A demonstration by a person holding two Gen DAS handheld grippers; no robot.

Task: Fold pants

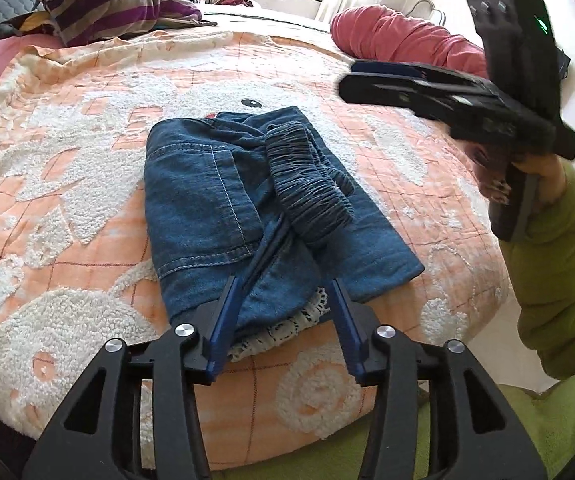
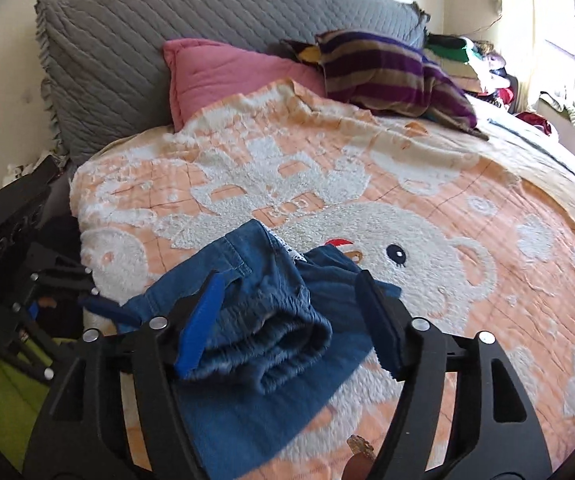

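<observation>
A striped purple-and-tan cushion [image 1: 115, 8] lies at the far left of the bed in the left wrist view, on an orange-and-white tufted blanket [image 1: 67, 184] that covers the mattress. The pants [image 1: 243, 216], blue denim, lie folded into a compact bundle at the centre of that blanket, over the printed bear face. Their gathered elastic waistband [image 1: 307, 184] runs diagonally across the top of the bundle, and a strip of white lace trim [image 1: 287, 326] shows at the near edge. The left gripper [image 1: 285, 314] sits at that near edge with its blue-padded jaws partly parted; the hem of the bundle lies between them, and the pads do not press on it. To the right, the right gripper [image 1: 371, 76] is raised above the blanket and clear of the pants, held by a hand [image 1: 527, 172] in a green sleeve [image 1: 555, 280]. A red bolster [image 1: 399, 36] lies behind it. In the right wrist view, the right gripper [image 2: 291, 302] has its jaws spread wide, with the waistband below and between them but untouched. A grey quilted headboard [image 2: 167, 40] and a pink pillow [image 2: 231, 72] stand at the head of the bed.
</observation>
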